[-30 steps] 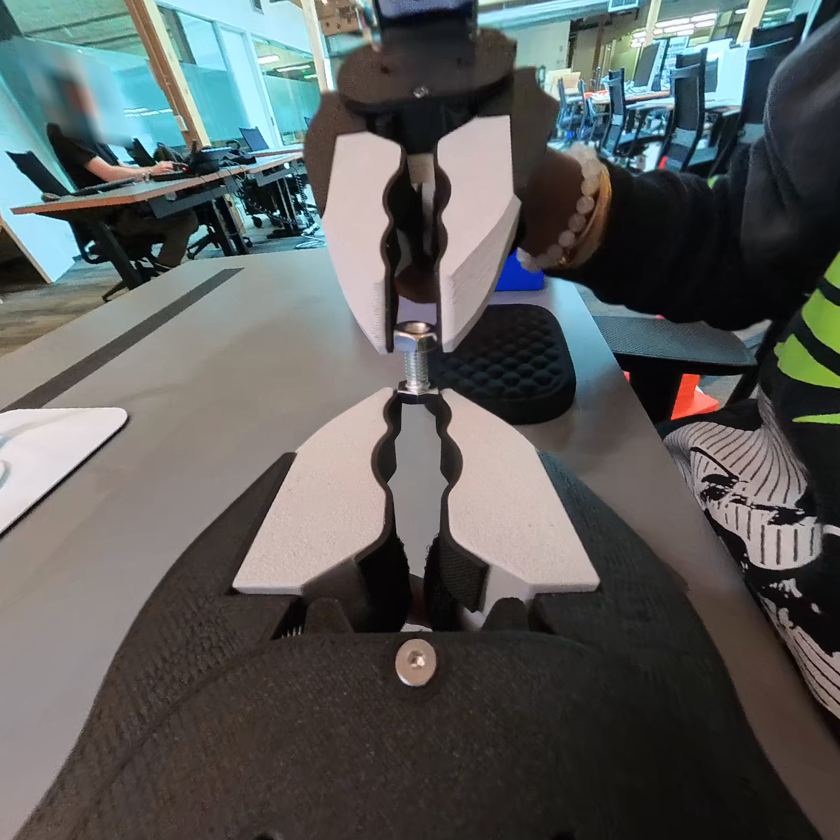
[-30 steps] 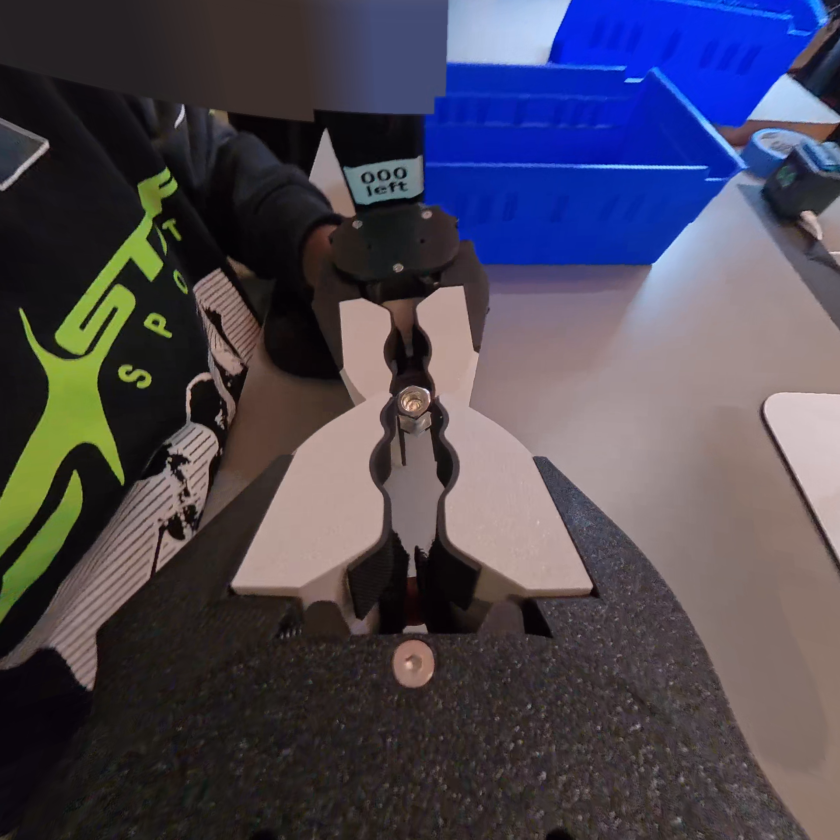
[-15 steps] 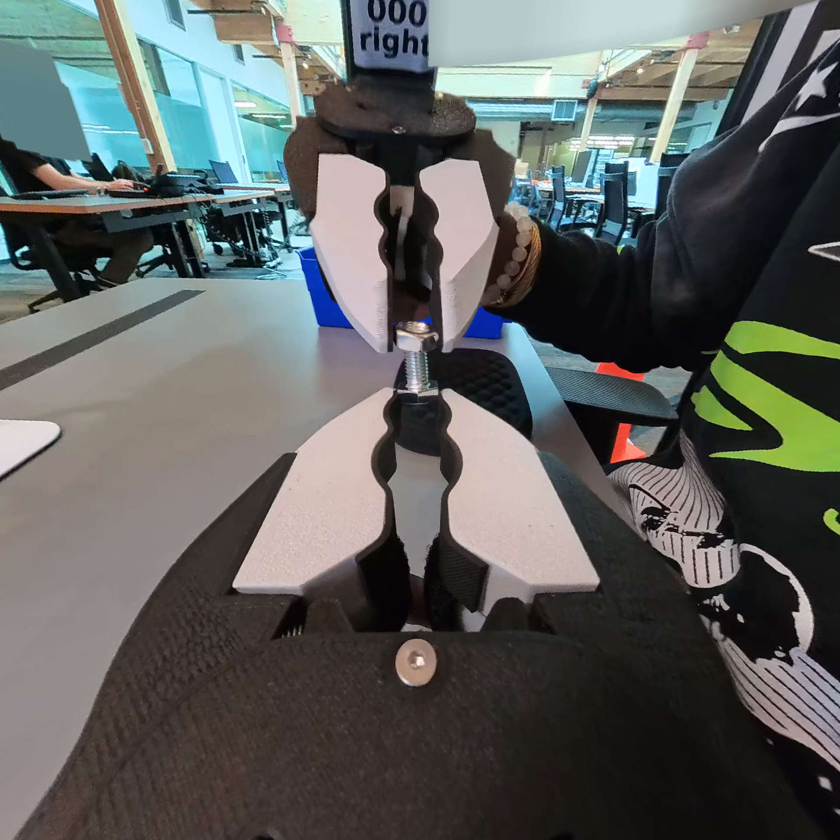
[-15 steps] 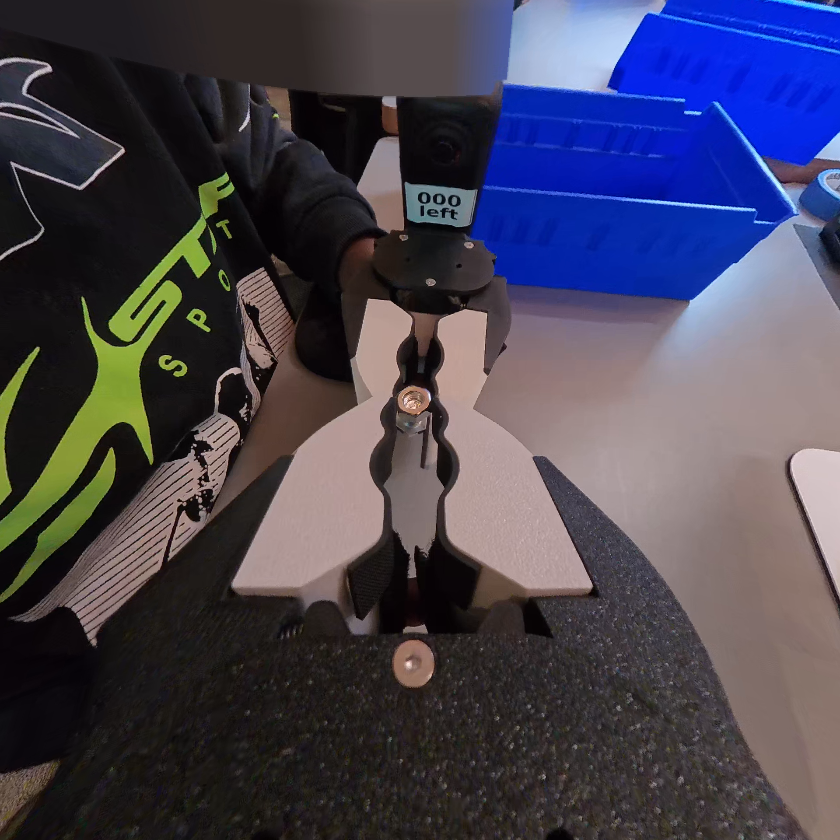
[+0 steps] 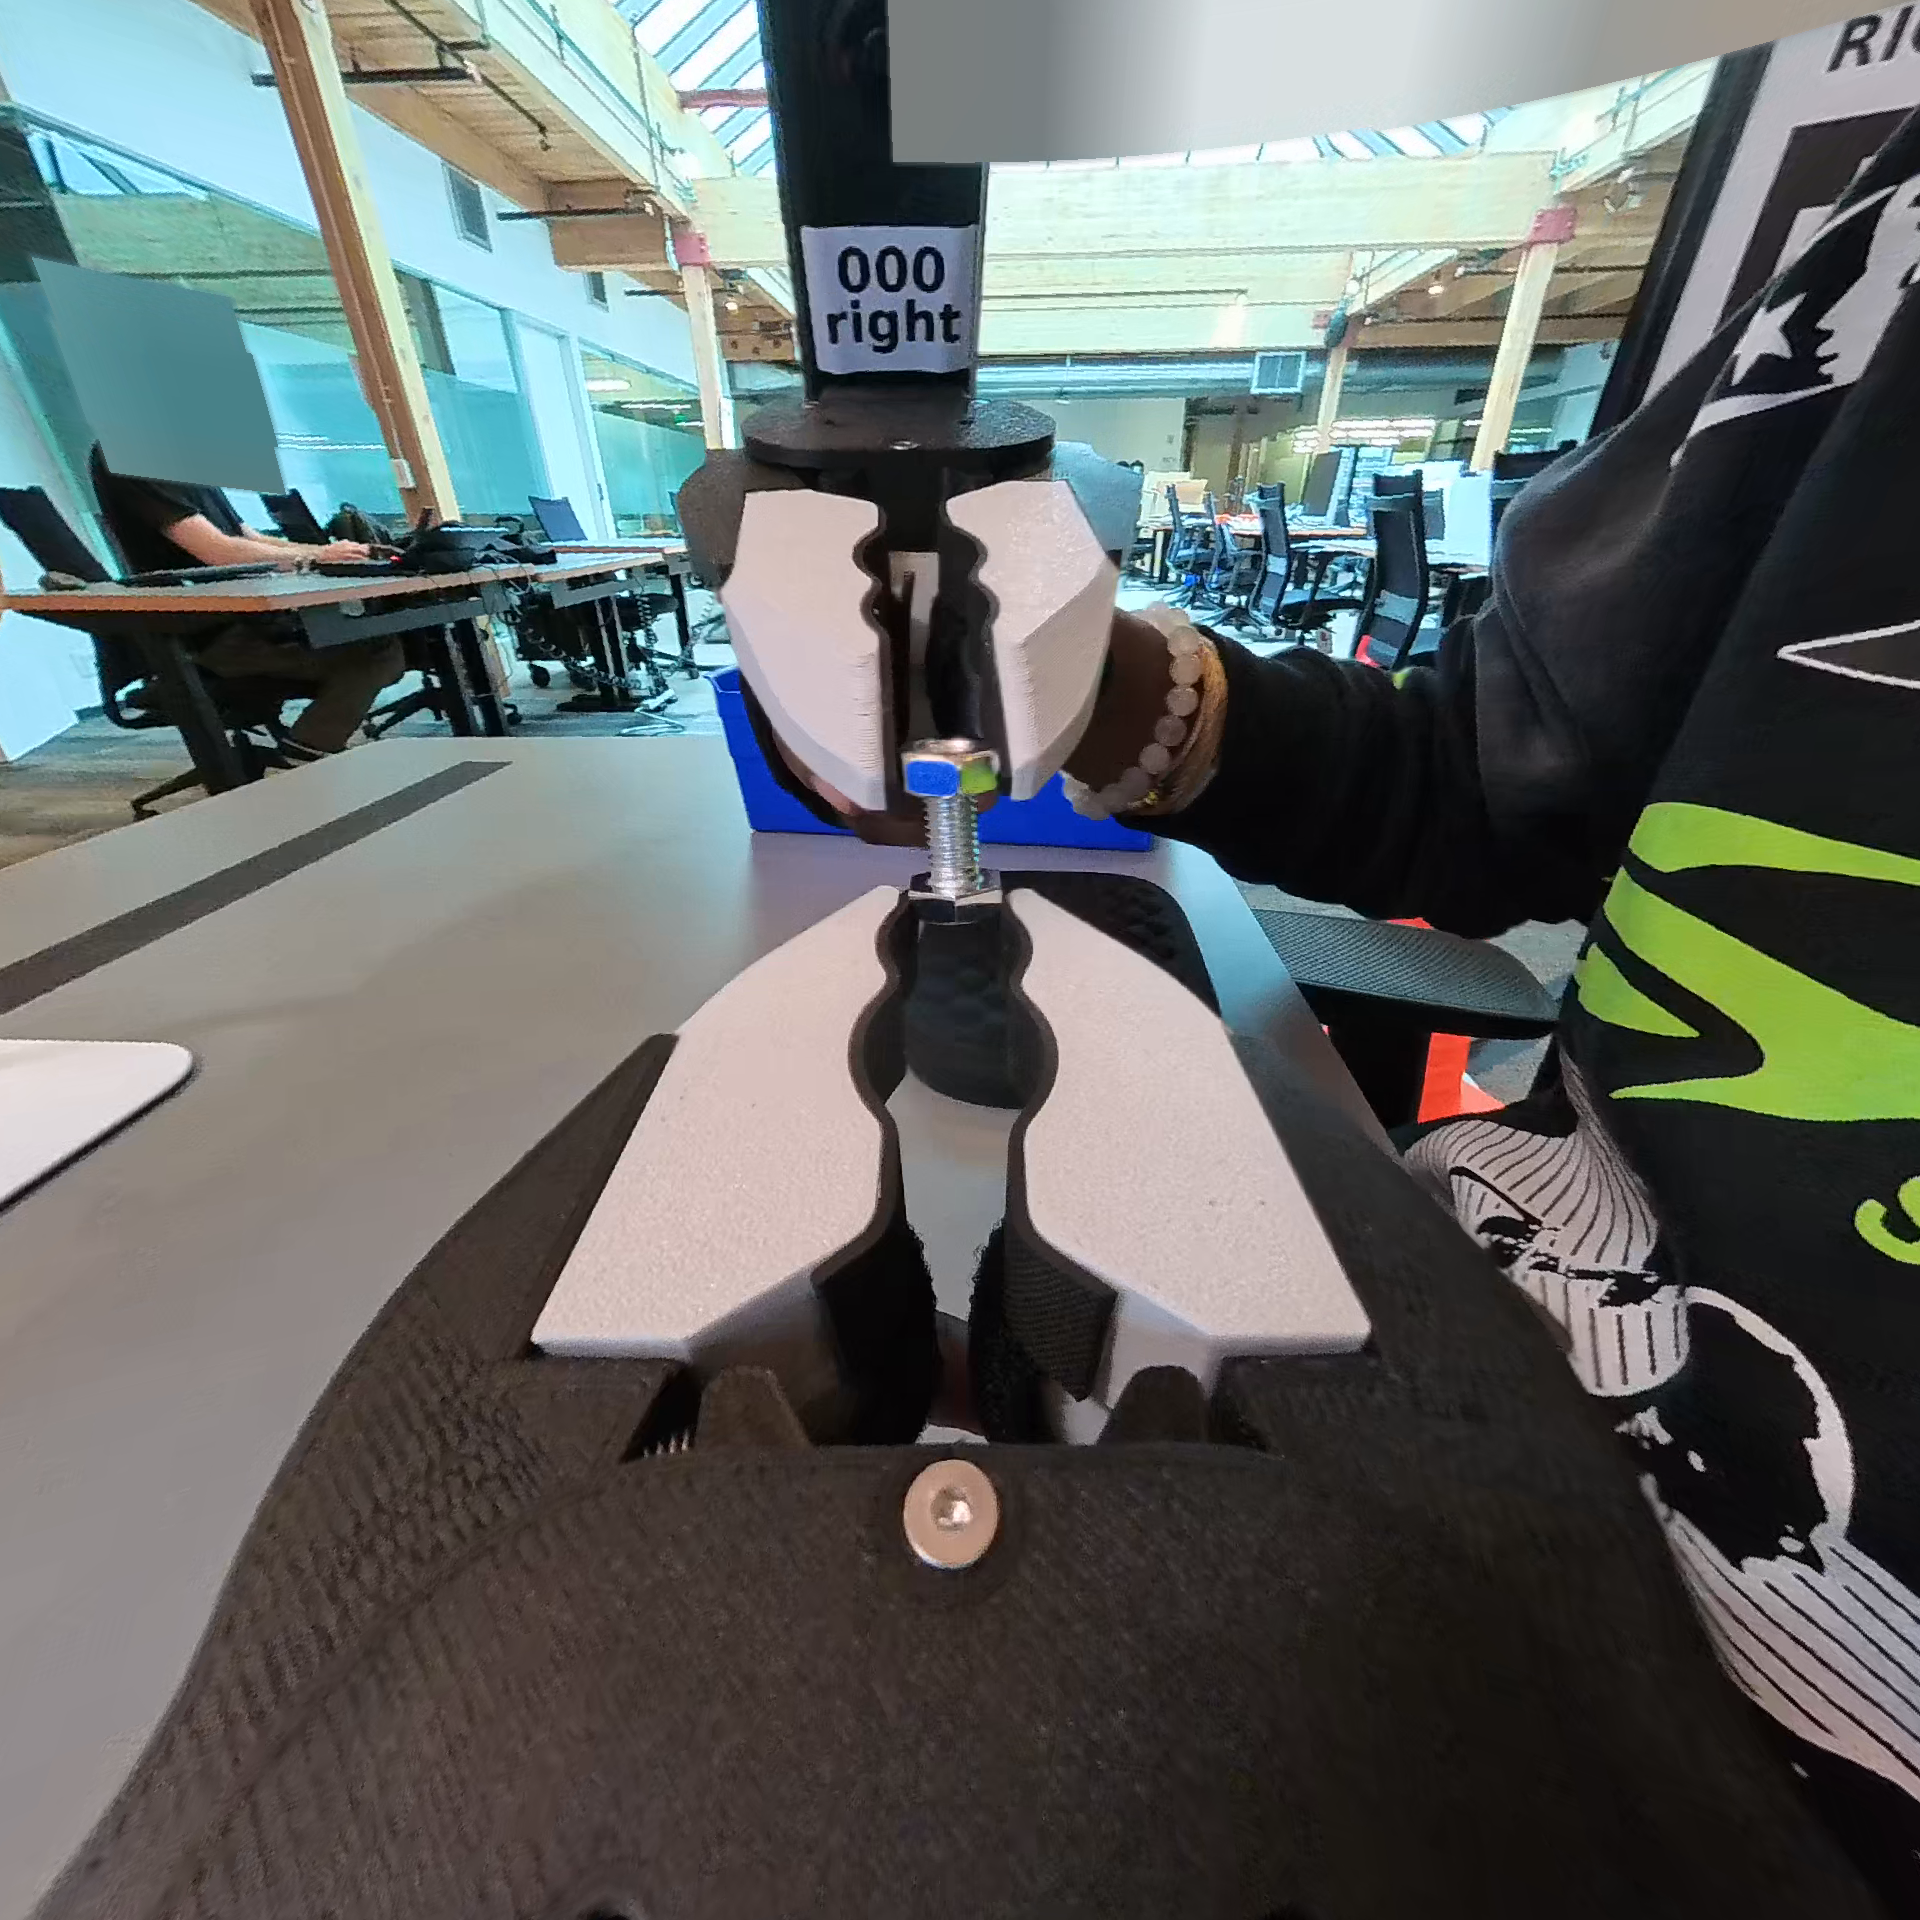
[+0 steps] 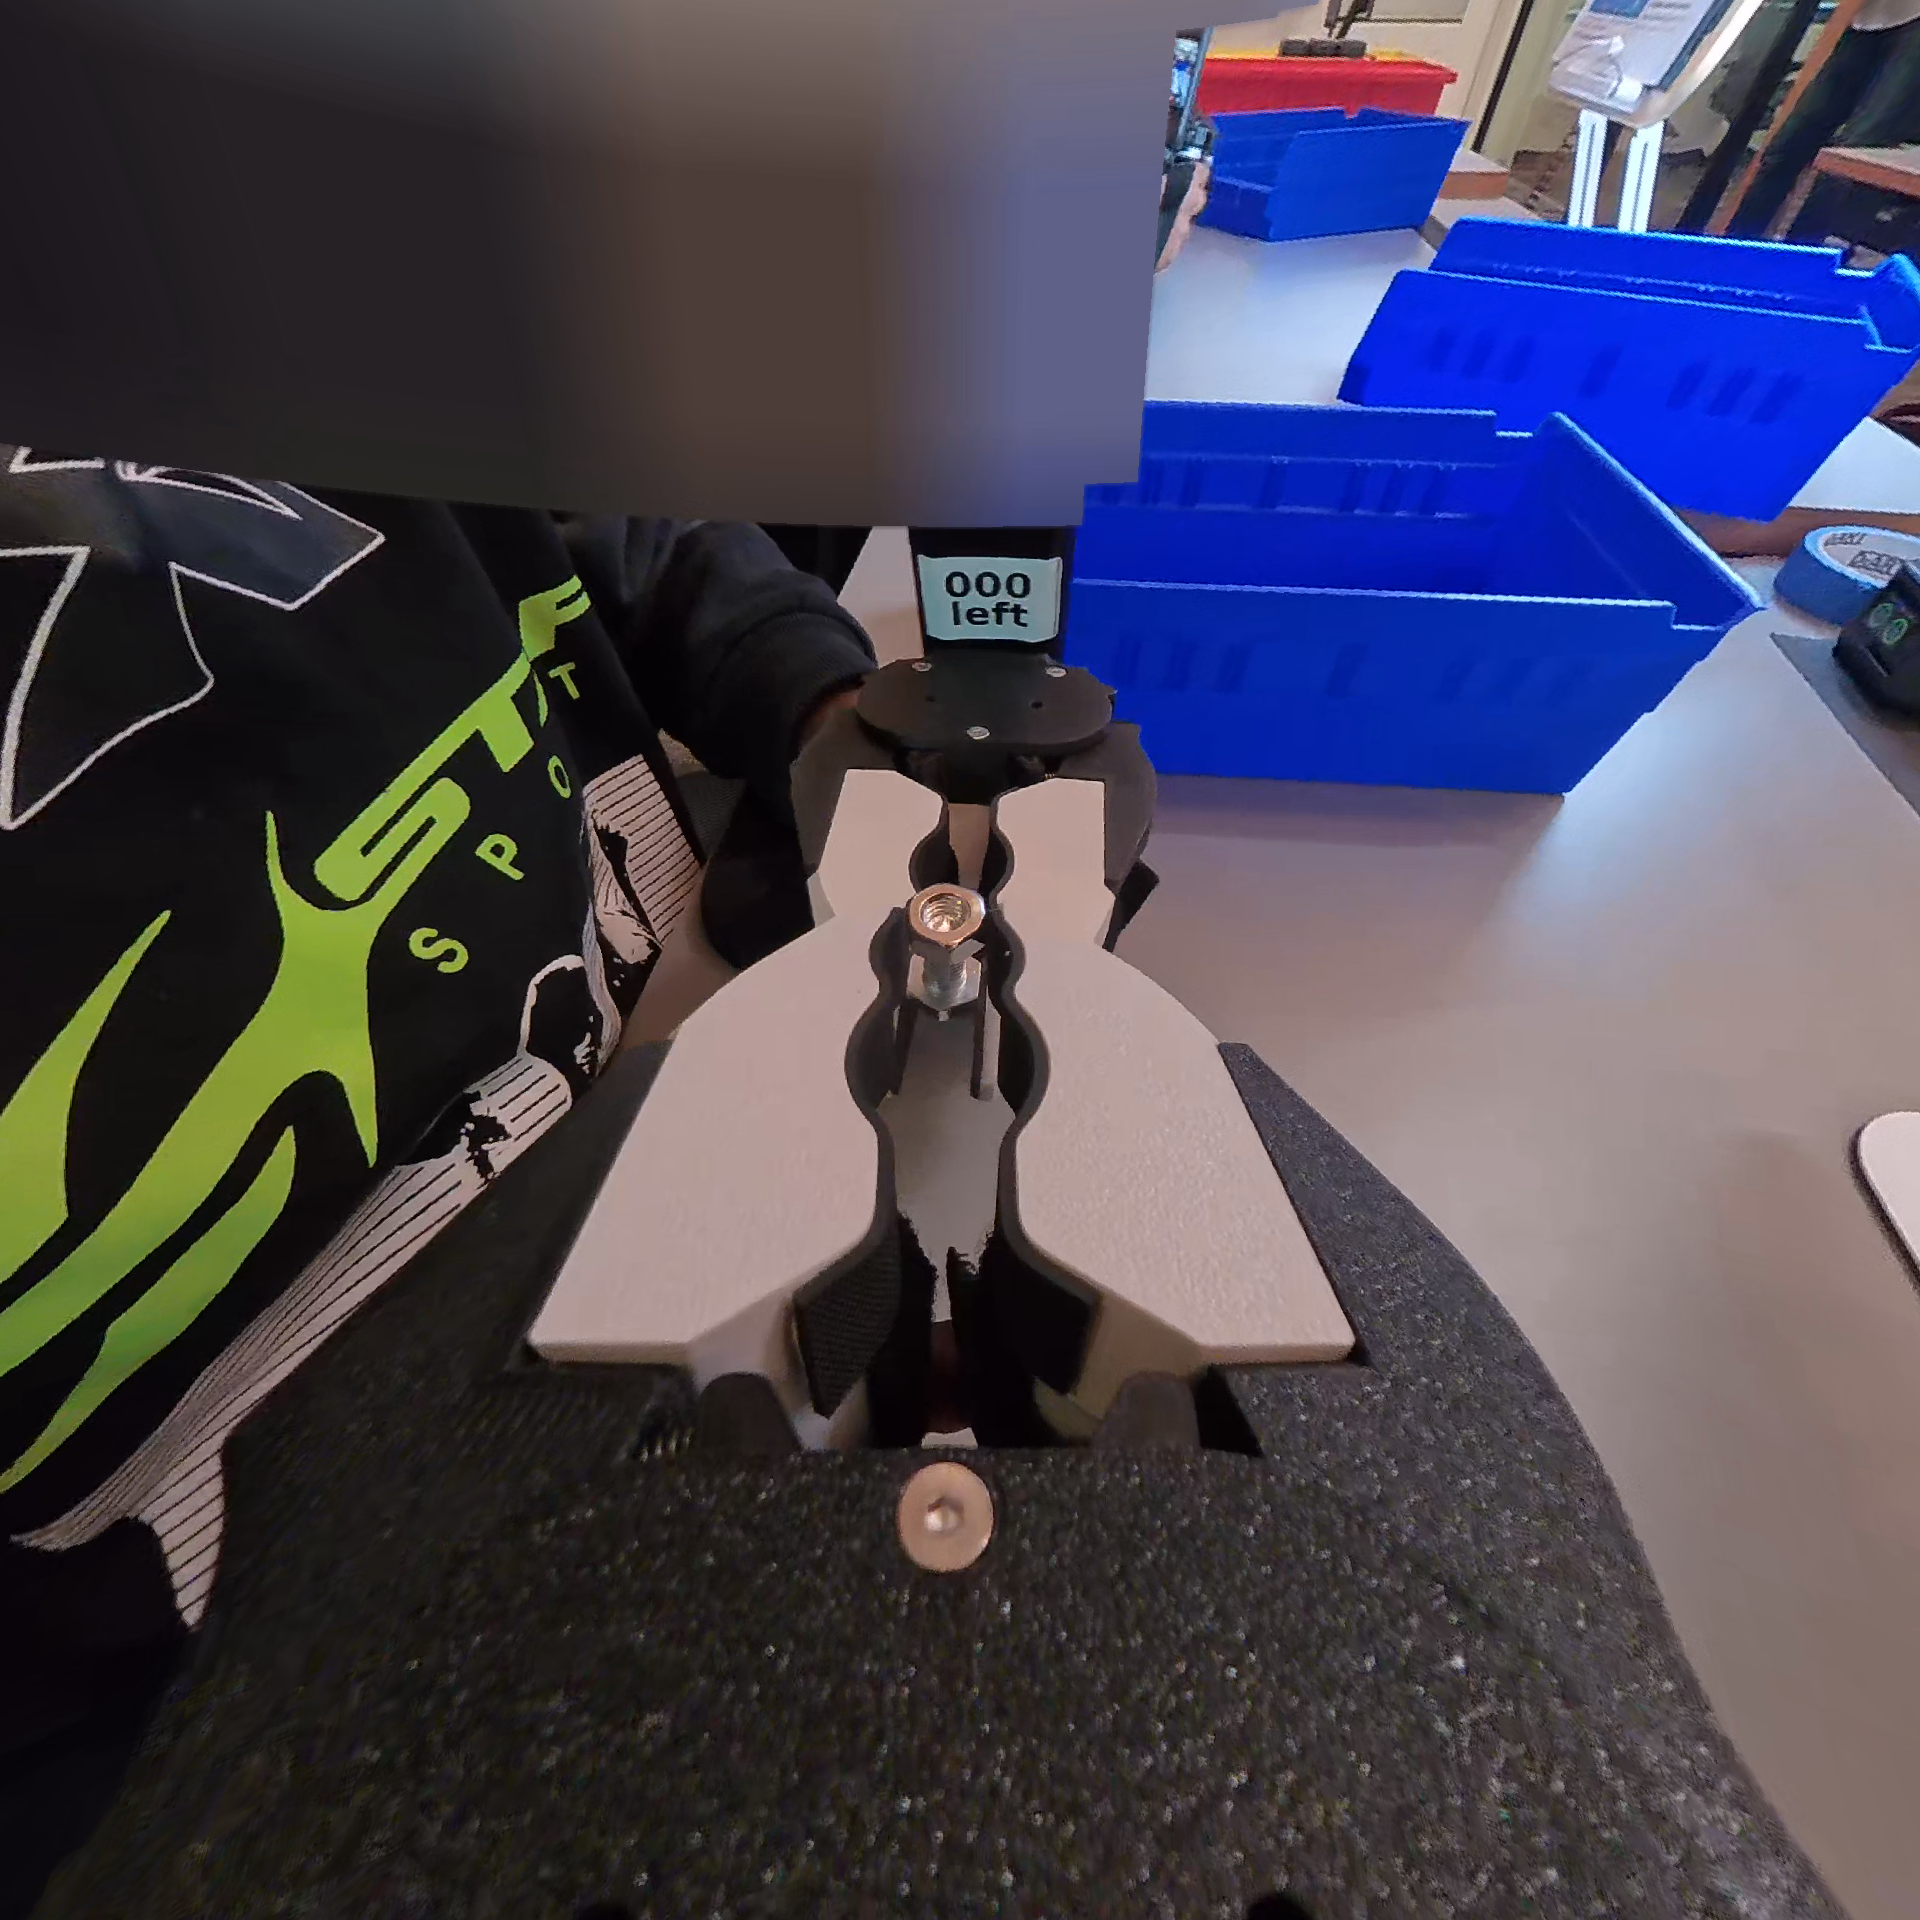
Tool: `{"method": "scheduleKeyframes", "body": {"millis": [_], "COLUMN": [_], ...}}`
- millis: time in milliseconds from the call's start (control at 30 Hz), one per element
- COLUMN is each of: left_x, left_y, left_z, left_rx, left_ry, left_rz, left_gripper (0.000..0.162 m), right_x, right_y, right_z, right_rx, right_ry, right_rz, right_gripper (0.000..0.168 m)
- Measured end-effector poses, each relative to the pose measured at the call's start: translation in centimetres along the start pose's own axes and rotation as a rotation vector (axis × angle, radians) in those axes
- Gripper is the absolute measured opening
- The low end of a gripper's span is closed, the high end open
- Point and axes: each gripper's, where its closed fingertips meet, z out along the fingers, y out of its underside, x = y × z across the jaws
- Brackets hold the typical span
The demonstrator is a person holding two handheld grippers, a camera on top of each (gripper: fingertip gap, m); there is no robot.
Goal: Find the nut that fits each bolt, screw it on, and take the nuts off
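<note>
**Bolt held between both hand-held grippers**

Above the grey table [image 5: 416, 987], near the blue bin [image 6: 1403, 644], our left hand-held gripper [image 5: 951, 906] clamps the bolt [image 5: 953, 842] by its hex end; our right hand-held gripper [image 6: 943, 935] pinches the nut [image 5: 951, 771] on its far end.

Left gripper [image 5: 951, 902] faces right gripper [image 5: 948, 774] (both clamped).

An open-plan office: rows of desks [image 5: 343, 597] with black swivel chairs [image 5: 1397, 582], glass partitions [image 5: 488, 416], exposed timber beams [image 5: 1247, 197], and a person [image 5: 223, 561] seated typing. Blue storage bins [image 6: 1382, 644] sit on the grey worktable [image 6: 1507, 987].
</note>
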Motion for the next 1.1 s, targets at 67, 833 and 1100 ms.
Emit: {"method": "scheduleKeyframes", "body": {"millis": [67, 833, 1100], "left_x": [-0.5, -4.6, -5.1], "left_y": [0.2, 0.1, 0.1], "left_z": [-0.1, -1.4, -1.8], "left_rx": [-0.015, -0.028, -0.023], "left_ry": [-0.037, -0.328, -0.342], "left_rz": [0.003, 0.007, -0.028], "left_gripper": [0.014, 0.015, 0.015], "right_x": [0.5, 4.7, 4.7], "right_y": [0.2, -0.1, -0.1], "right_z": [0.1, 0.5, 0.3], "right_rx": [-0.016, 0.073, 0.144], "right_ry": [0.051, 0.644, 0.617], "right_rz": [0.015, 0.188, 0.228], "right_gripper": [0.015, 0.015, 0.024]}}
